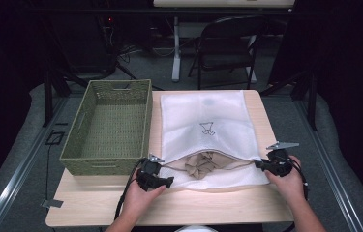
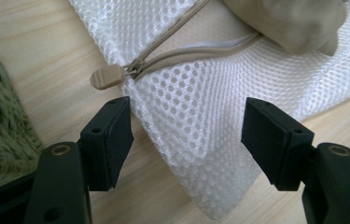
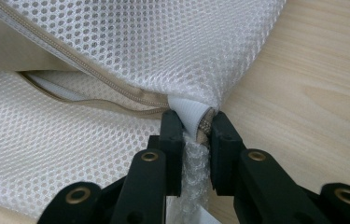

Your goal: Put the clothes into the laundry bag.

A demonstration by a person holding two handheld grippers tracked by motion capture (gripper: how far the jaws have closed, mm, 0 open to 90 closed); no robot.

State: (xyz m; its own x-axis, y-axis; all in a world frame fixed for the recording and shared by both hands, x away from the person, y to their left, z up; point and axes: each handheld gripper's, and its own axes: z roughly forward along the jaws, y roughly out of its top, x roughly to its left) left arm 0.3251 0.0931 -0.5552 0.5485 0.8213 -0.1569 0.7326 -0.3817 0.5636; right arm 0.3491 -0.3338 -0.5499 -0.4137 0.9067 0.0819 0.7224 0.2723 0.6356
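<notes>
Wooden table point(image 1: 101, 203) in the high view carries a white mesh bag point(image 1: 208, 118) just right of a green basket point(image 1: 109, 125). Left gripper point(image 2: 189, 128) view: jaws apart, straddling the bag's corner below the tan zipper pull point(image 2: 103, 78), pressing nothing. Right gripper point(image 3: 196, 130) view: jaws clamped on the bag's zipper end.
</notes>
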